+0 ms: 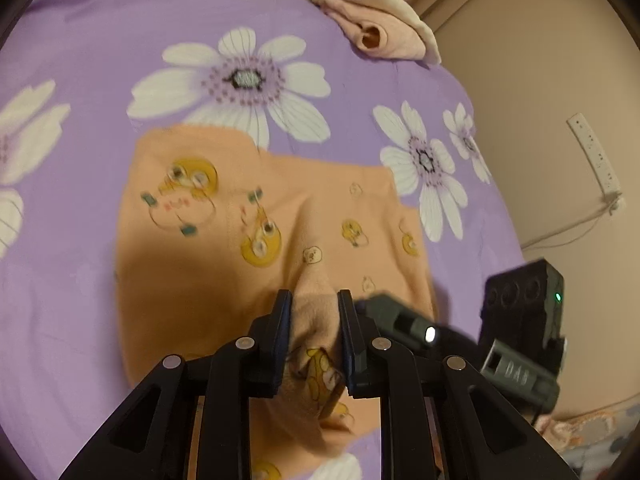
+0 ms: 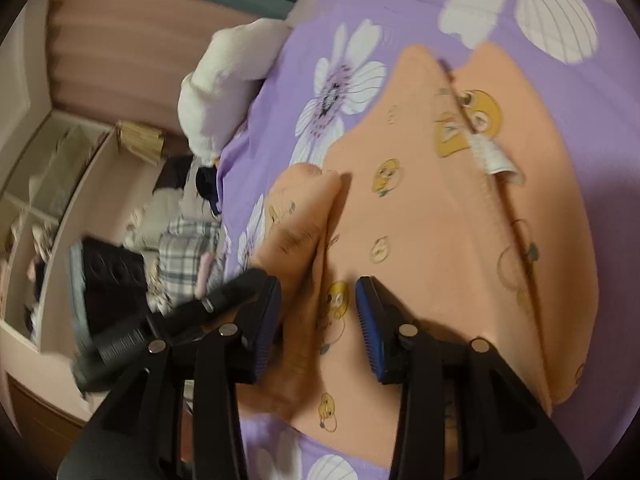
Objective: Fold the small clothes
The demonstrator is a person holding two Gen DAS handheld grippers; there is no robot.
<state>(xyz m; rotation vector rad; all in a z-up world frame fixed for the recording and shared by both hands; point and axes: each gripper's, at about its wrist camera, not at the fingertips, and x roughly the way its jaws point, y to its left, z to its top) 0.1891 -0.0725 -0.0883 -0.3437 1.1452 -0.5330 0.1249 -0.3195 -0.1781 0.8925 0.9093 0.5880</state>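
"dab" embossed on the grey device point(image 1: 516, 372).

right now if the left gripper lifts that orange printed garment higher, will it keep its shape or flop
Probably flop: the orange garment bunches into a soft ridge where the left gripper pinches it, and it creases against the purple bedsheet. It looks thin and light, so most of it should trail and drag. The right gripper stands open over a fold, so that side would hang loose.

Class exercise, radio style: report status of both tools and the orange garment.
Left tool shut on orange garment. Right tool open, cloth between pads, not pinched. Garment part-folded on purple sheet. Nothing in the way.
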